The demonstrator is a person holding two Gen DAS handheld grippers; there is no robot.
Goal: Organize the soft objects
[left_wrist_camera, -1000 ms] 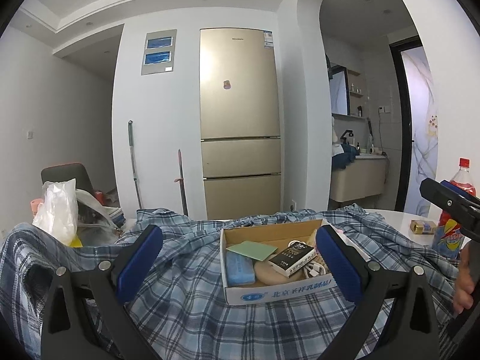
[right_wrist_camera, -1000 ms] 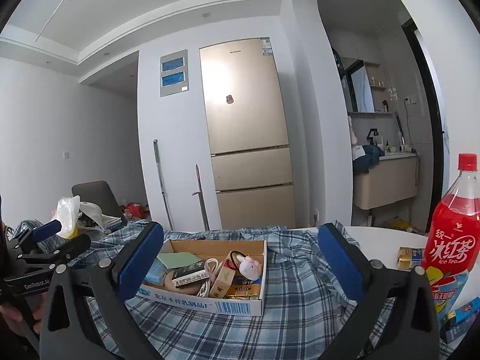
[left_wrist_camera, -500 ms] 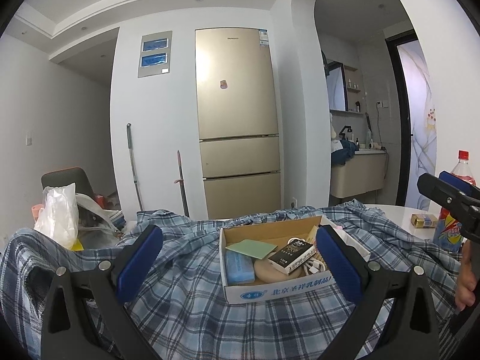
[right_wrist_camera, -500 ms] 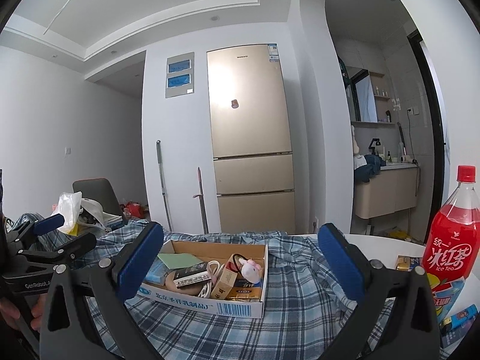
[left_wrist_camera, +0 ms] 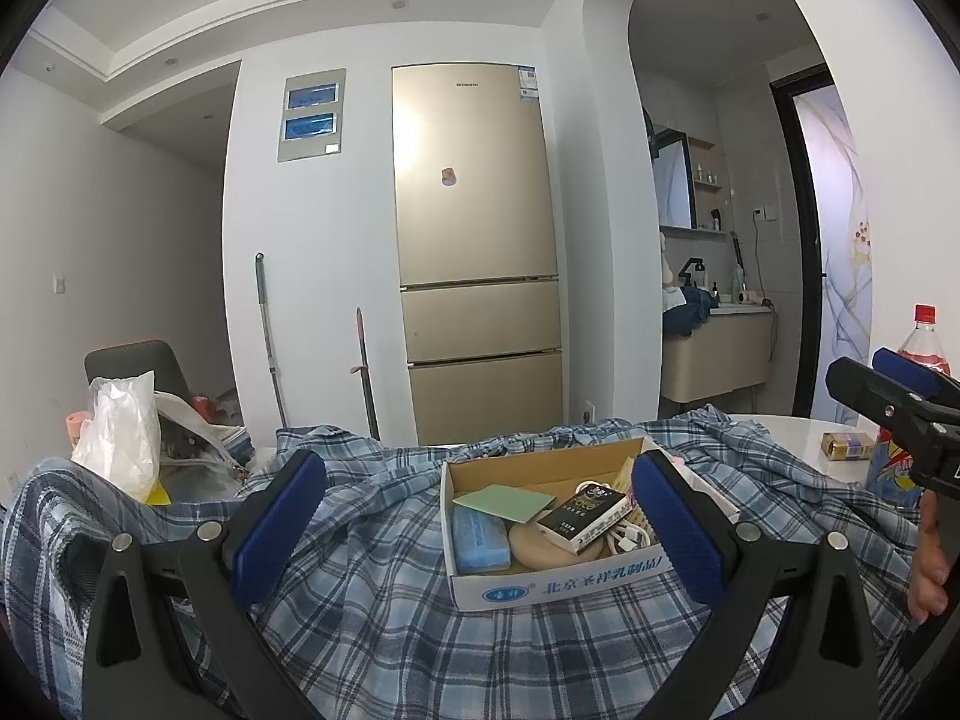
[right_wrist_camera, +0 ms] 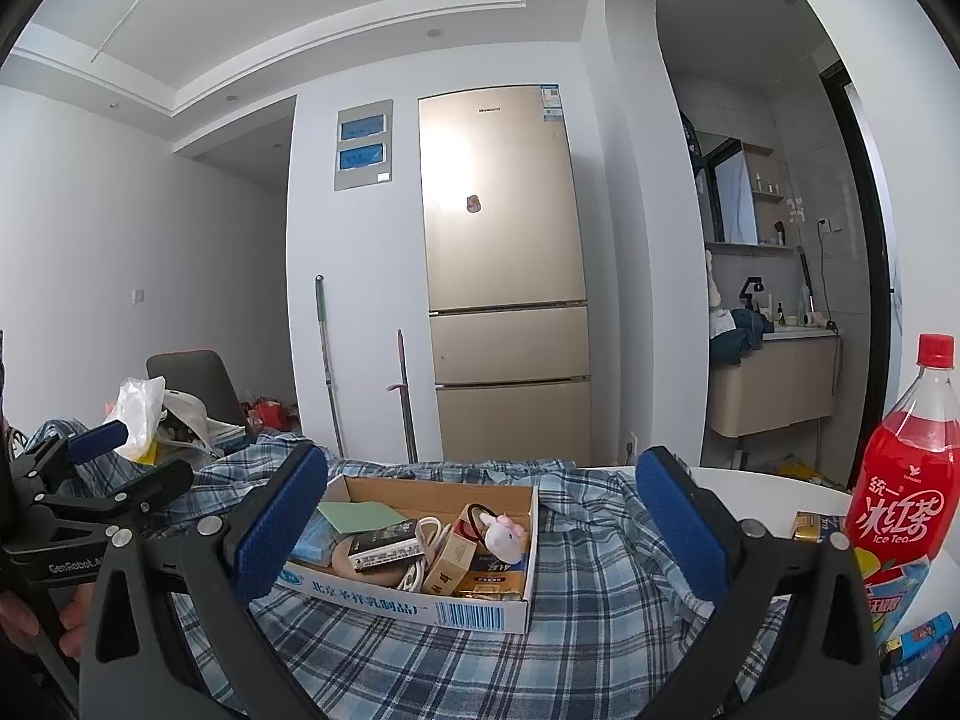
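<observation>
**Both grippers poised over a rumpled shirt**

Nearest me, the left gripper (left_wrist_camera: 474, 516) and right gripper (right_wrist_camera: 480, 516) hover with jaws spread wide, holding nothing. Beneath them the plaid shirt (left_wrist_camera: 384, 630) lies spread and wrinkled across the table (right_wrist_camera: 768, 483), unfolded, with a cardboard box (right_wrist_camera: 420, 594) of odds and ends sitting on it. So the tidying looks unfinished. Beyond stands the fridge (left_wrist_camera: 477, 252). Against a second ago, both grippers have tipped slightly upward; the shirt and box are unchanged.
</observation>
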